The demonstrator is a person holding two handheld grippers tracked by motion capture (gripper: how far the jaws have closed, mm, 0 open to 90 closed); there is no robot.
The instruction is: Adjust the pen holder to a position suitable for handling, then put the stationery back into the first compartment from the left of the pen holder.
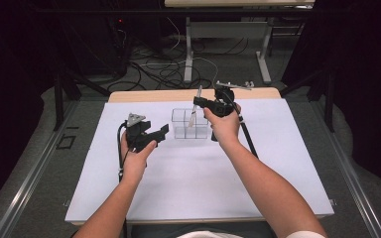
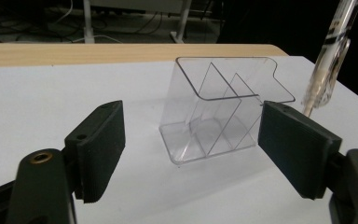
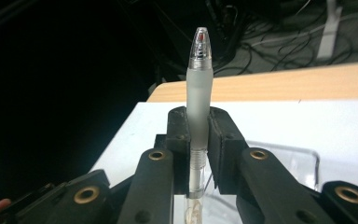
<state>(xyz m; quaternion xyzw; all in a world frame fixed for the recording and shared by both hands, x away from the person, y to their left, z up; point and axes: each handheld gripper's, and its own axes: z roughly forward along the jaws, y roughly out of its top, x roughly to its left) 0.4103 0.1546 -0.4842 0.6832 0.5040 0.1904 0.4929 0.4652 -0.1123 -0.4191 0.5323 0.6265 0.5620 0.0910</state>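
Pen (image 3: pixel 199 88) clamped upright between jaws of right gripper (image 1: pixel 198 103), over the clear divided organizer (image 1: pixel 190 124) at far middle of white table cover (image 1: pixel 258 163); lower tip hidden. Left gripper (image 1: pixel 162 133) just left of organizer, jaws wide, holding nothing.

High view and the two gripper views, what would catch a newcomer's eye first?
First, the clear pen clamped upright in the right gripper, held above the far middle of the white table. Just below it stands a clear divided organizer. The left gripper waits open beside the organizer, with nothing between its pads.
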